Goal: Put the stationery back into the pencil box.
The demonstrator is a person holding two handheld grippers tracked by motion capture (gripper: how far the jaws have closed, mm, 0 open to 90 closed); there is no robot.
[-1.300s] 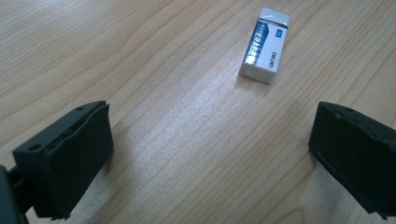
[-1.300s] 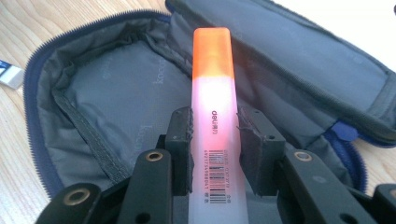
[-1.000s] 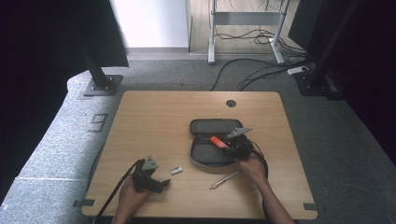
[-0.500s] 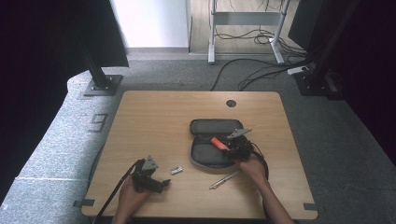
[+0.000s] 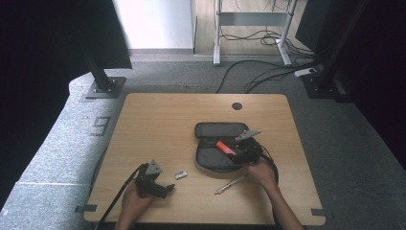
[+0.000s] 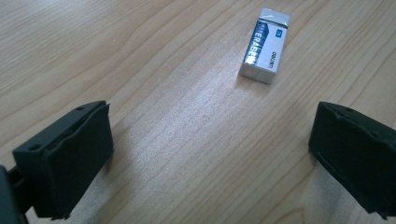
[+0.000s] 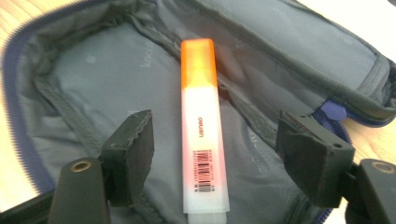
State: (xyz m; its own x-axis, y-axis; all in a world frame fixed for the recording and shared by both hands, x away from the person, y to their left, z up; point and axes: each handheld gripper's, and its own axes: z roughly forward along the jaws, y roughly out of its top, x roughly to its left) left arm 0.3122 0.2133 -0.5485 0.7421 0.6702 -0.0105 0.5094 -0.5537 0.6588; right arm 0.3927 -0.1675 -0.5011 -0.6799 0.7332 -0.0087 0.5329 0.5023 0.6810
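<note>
Highlighter (image 7: 201, 126) as before, in unmoved case (image 7: 93, 93).

A white eraser (image 6: 264, 45) on the wooden table reads "ERASE" along its blue sleeve. The orange-capped highlighter (image 7: 202, 130) carries a barcode and small illegible lettering. A "9" (image 5: 99, 125) marks the floor at left.

A light wooden table (image 5: 158, 120) stands on grey carpet (image 5: 57, 148), with cables (image 5: 249, 76) trailing behind it.
</note>
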